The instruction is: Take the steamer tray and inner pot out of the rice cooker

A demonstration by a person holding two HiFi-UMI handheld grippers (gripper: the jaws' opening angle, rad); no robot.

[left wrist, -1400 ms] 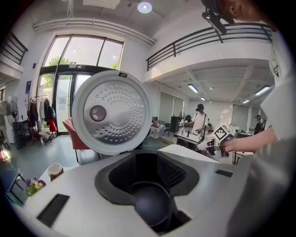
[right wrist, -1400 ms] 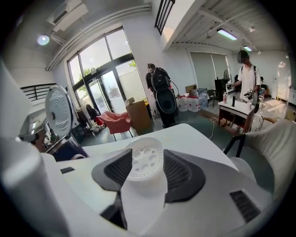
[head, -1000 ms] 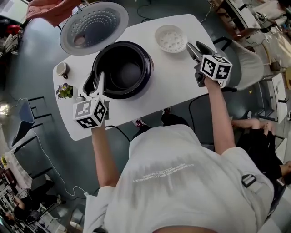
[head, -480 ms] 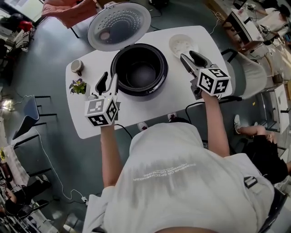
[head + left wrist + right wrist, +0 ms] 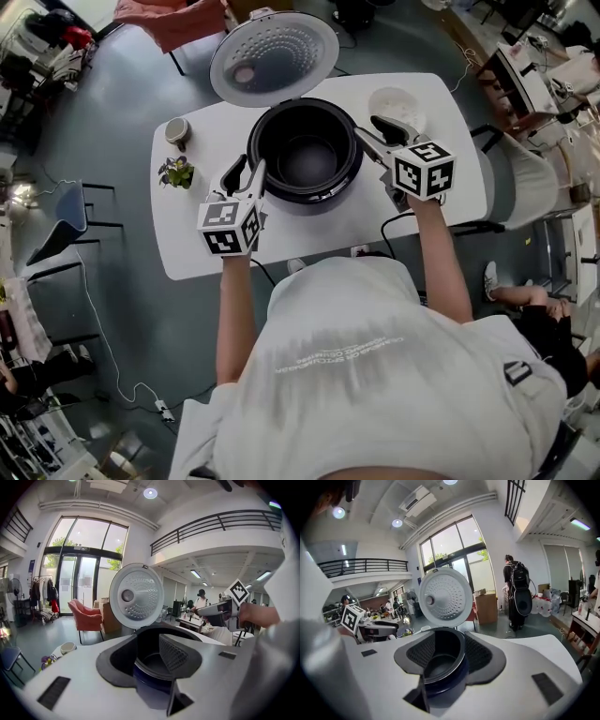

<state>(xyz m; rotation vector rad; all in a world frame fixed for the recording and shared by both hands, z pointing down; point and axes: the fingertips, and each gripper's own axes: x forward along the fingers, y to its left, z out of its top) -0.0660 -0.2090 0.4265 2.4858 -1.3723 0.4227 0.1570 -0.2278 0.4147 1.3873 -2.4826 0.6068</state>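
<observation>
Flanking inner pot [image 5: 305, 159]: left gripper [image 5: 246, 171] open, empty; right gripper [image 5: 367, 129] open, jaws just narrowing, nothing gripped; pot likely rigid, slick, pinch rim

You wear an off-white T-shirt [image 5: 375, 394] with short sleeves [image 5: 483, 323]. A faint grey print [image 5: 337, 354] runs across its back, too small to read. Your left gripper [image 5: 249, 165] and right gripper [image 5: 367, 127] are pale grey with black parts at the jaws. Each carries a white cube with black square markers: the left cube [image 5: 232, 228] and the right cube [image 5: 424, 169]. Up close, the jaws are smooth pale shells with dark ribbed pads [image 5: 482, 652] and a small dark rectangular slot [image 5: 546, 688] on each.
</observation>
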